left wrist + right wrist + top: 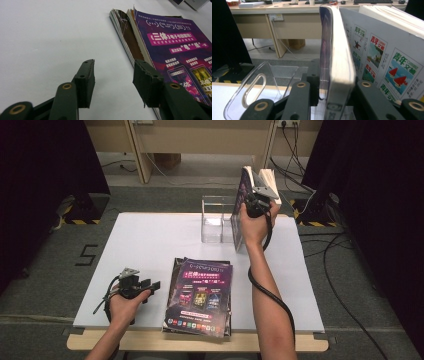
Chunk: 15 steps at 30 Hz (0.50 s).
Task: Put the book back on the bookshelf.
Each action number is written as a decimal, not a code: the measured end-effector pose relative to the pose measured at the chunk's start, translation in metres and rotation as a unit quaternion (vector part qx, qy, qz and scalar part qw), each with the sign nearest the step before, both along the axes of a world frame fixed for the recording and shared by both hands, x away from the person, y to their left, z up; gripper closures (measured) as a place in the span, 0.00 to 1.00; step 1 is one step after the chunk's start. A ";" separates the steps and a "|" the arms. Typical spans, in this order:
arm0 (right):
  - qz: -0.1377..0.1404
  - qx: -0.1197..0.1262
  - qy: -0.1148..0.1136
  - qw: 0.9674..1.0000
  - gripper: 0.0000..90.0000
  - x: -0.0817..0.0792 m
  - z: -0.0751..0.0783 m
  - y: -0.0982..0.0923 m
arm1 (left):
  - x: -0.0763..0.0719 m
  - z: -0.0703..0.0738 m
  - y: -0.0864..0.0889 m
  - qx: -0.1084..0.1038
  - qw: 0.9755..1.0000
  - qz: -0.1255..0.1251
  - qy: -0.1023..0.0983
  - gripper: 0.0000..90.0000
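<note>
Magazine (246, 200) is standing upright on its edge at the far right of the white tabletop (145, 245), right by the clear acrylic holder (216, 220), with its purple cover facing left. The right gripper (257, 200) has it from the near side, and in the right gripper view the magazine (337, 65) sits square between the two black fingers (298, 100). I can't tell whether the pads are actually pressing on it or just flanking it. Just behind it on the right another magazine (384, 57), with little green-and-red cover pictures on its back, leans close against it. The see-through wall of the holder (249, 87) curves off to the left. Down at the near edge of the tabletop there's a stack of magazines (200, 295) lying flat, same purple cover on top. The left gripper (150, 286) rests just beside the stack's left edge, fingers (86, 80) spread apart with nothing between them, one fingertip over the stack's (170, 50) edge.
</note>
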State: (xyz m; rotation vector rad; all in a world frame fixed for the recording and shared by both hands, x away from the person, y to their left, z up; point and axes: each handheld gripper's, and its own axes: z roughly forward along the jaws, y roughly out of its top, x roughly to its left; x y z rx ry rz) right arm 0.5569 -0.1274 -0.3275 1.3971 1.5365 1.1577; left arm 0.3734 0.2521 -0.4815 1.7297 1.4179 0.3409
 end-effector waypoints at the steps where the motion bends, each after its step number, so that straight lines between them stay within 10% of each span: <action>1: 0.001 -0.002 0.001 1.000 0.81 0.000 0.000 0.000 | 0.000 0.000 0.000 -0.001 1.000 0.000 0.000 0.57; 15: 0.013 0.005 0.010 1.000 0.76 -0.015 -0.003 -0.004 | -0.001 -0.001 -0.005 0.001 1.000 -0.005 0.002 0.56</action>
